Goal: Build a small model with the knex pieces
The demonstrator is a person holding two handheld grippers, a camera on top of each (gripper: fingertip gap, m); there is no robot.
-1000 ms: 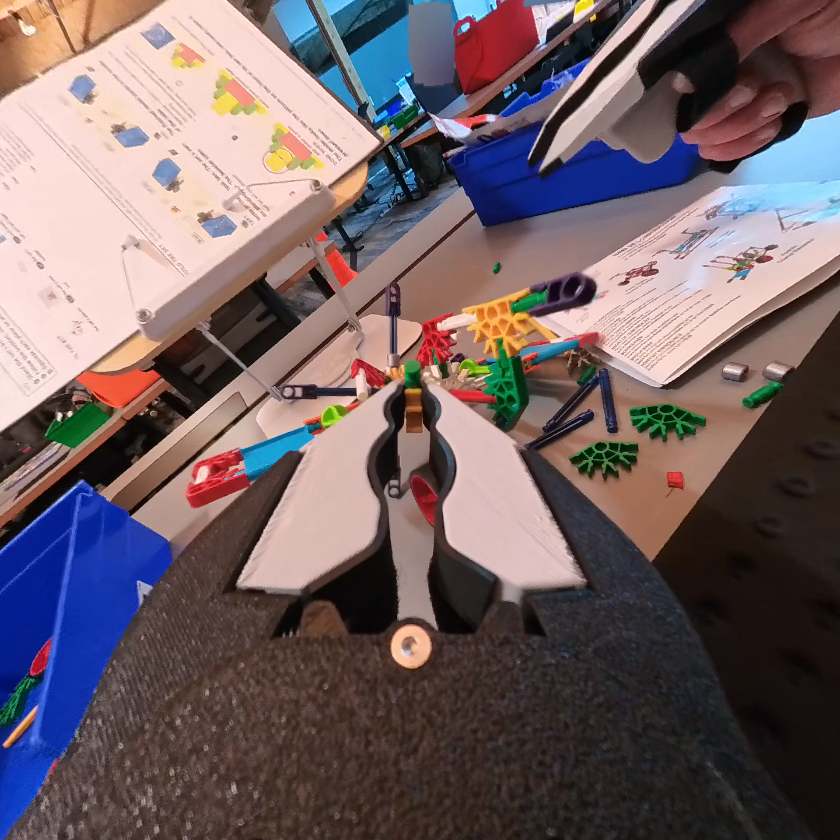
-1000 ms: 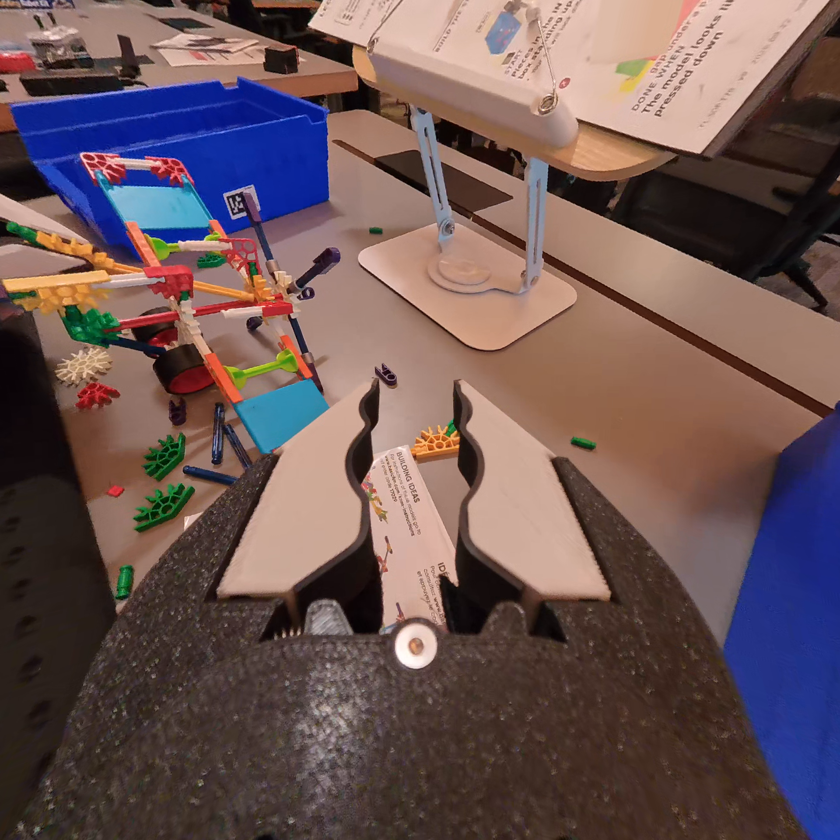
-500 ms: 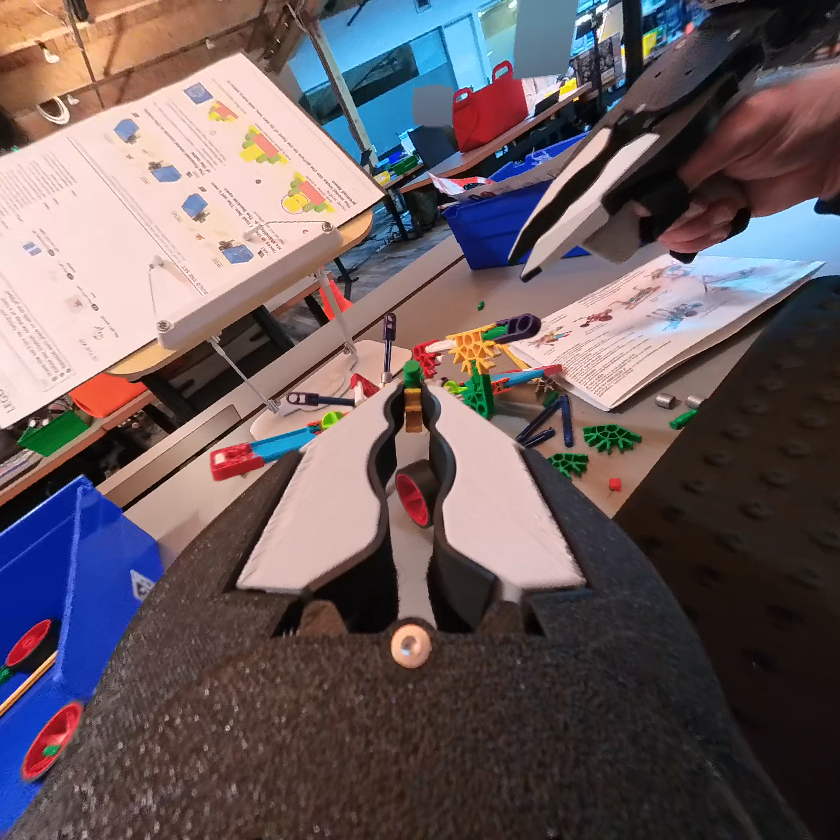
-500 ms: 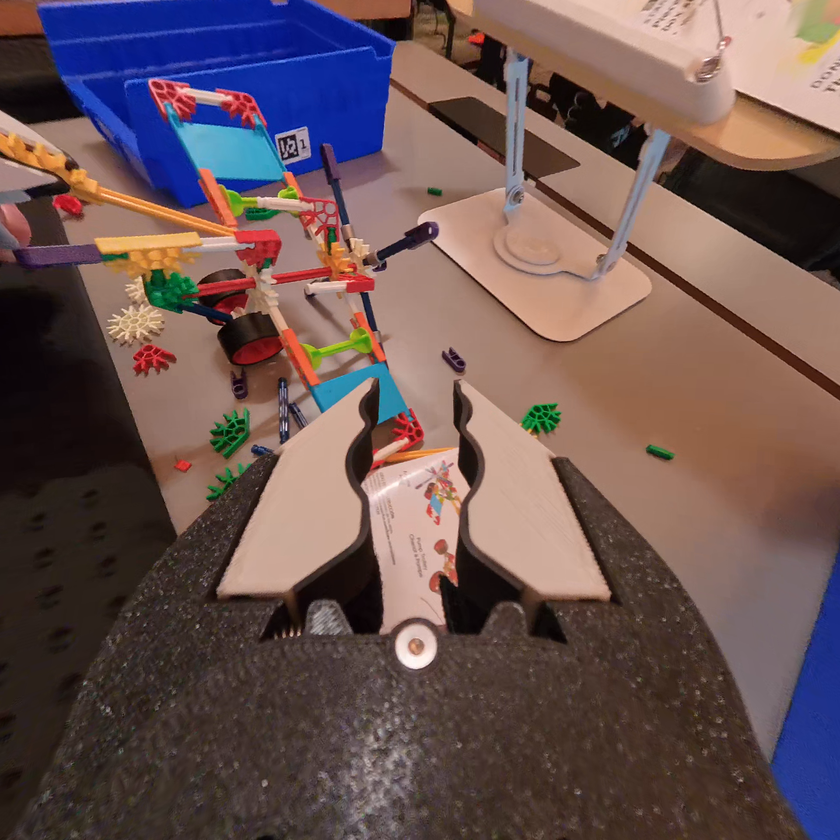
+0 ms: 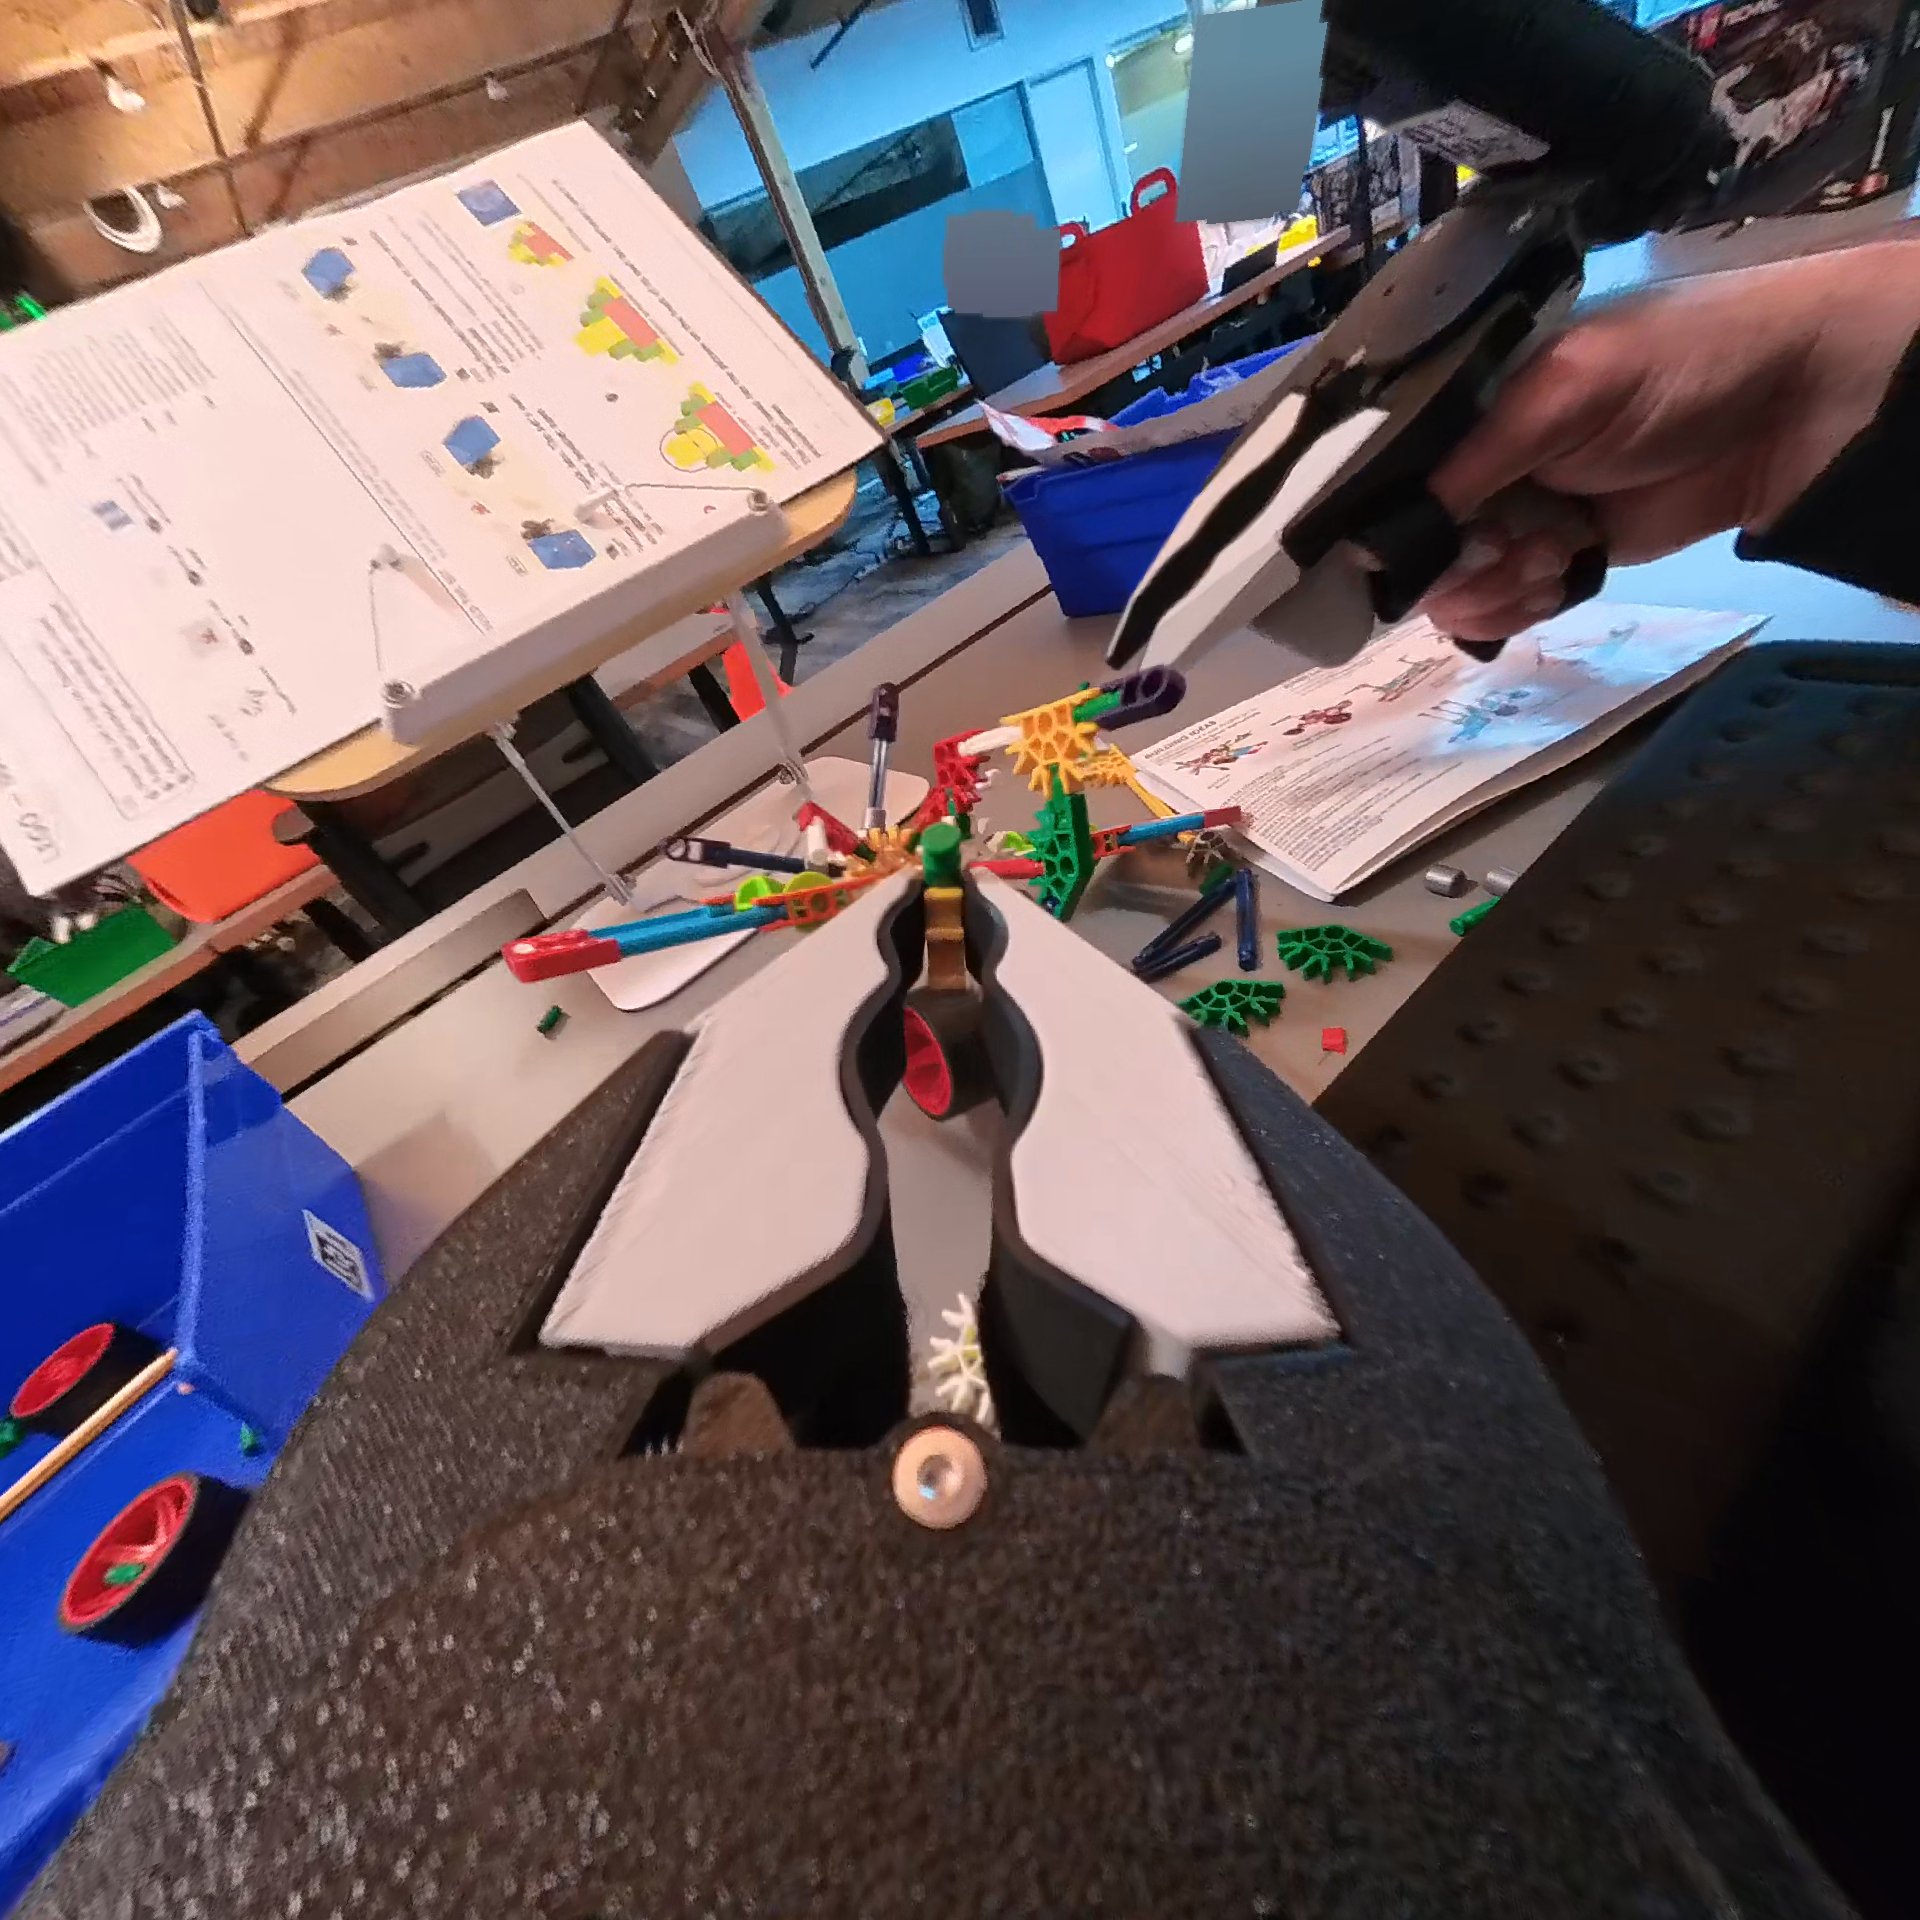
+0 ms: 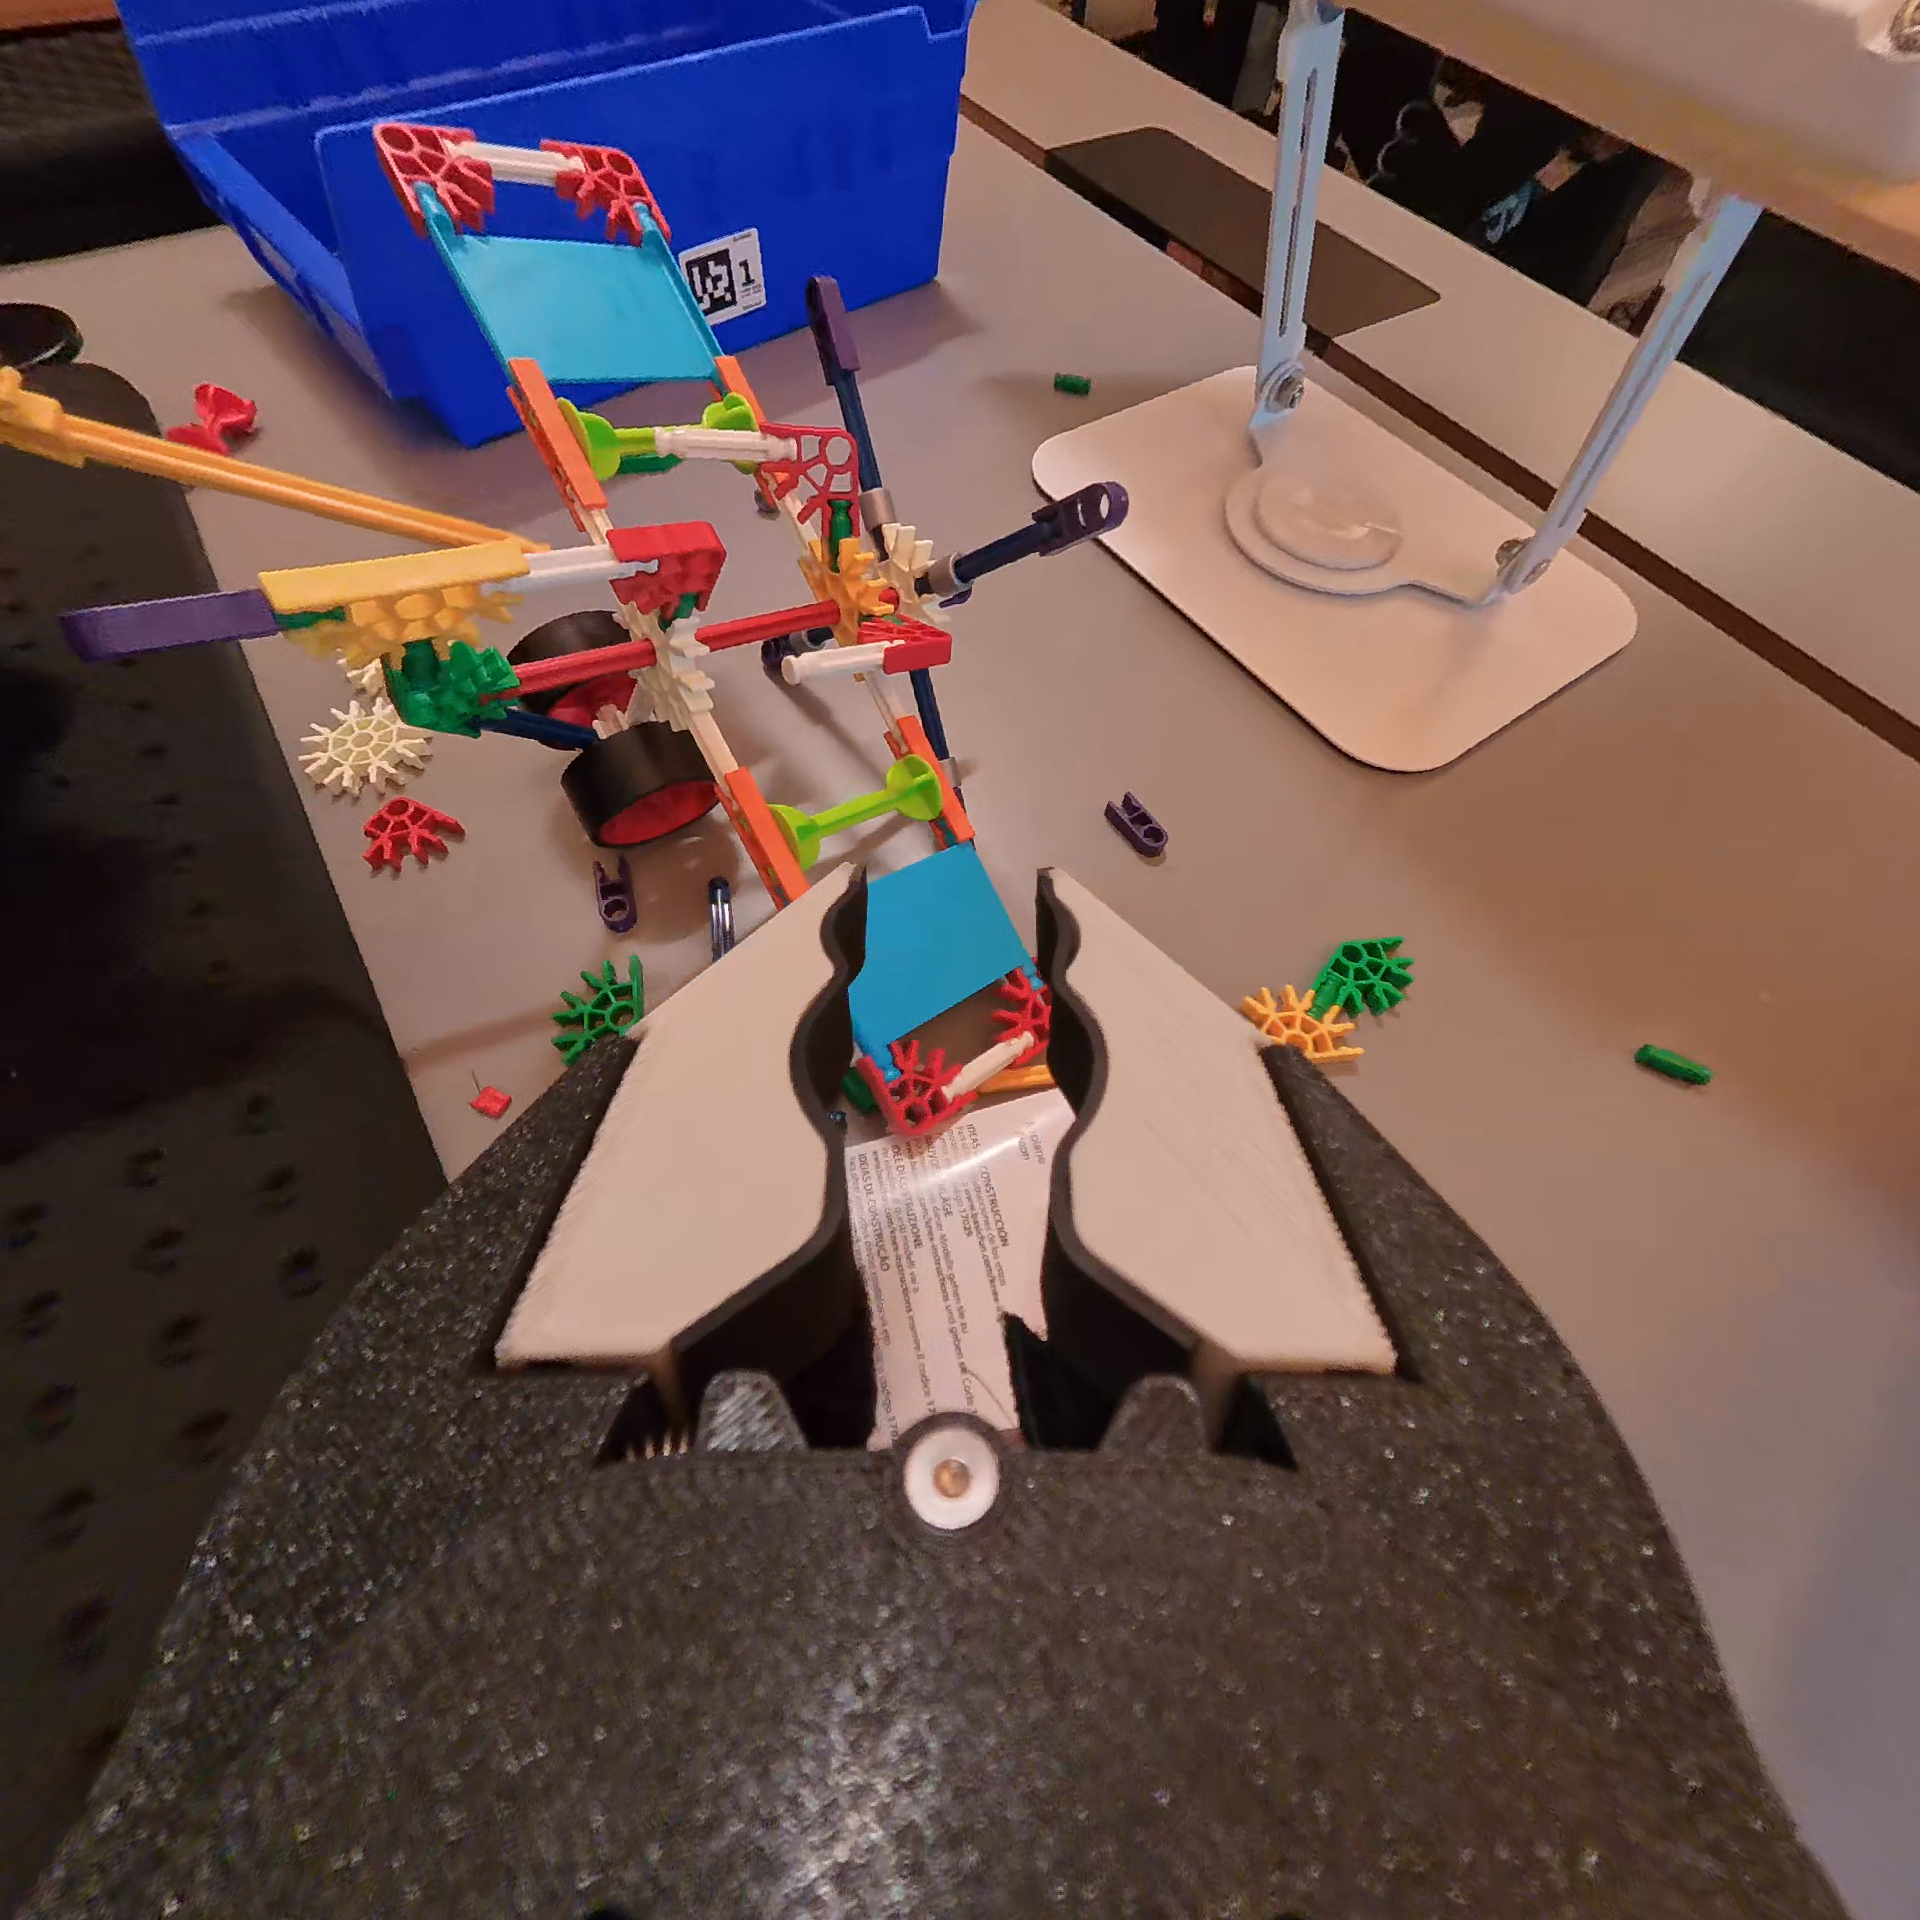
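A colourful rod-and-connector toy model (image 6: 665, 644) with black-and-red wheels and blue panels stands on the grey table (image 6: 1351, 987). My left gripper (image 5: 940, 883) is shut on a yellow rod with a green tip that sticks out of the model. The same rod (image 6: 260, 483) shows in the right wrist view, running off the left edge. My right gripper (image 6: 951, 894) is open and empty, just above the model's near blue panel (image 6: 930, 956). In the left wrist view it (image 5: 1143, 644) hovers over the model's (image 5: 1049, 790) purple end, held by a hand.
A blue bin (image 6: 582, 125) stands behind the model; another blue bin (image 5: 156, 1195) holds wheels. A white document stand (image 6: 1351, 582) is at the right. An open booklet (image 5: 1403, 748), loose green connectors (image 5: 1330, 951), a white snowflake piece (image 6: 364, 746) and a black mat (image 6: 156, 935) lie around. Some 20 cm of space lies between my two pairs of fingers. To the white snowflake piece (image 6: 364, 746): left tips about 12 cm, right tips about 20 cm.
My right gripper has moved forward and down toward the model, from over the booklet to over the blue panel. My left gripper stays shut on the rod and has tilted up slightly.
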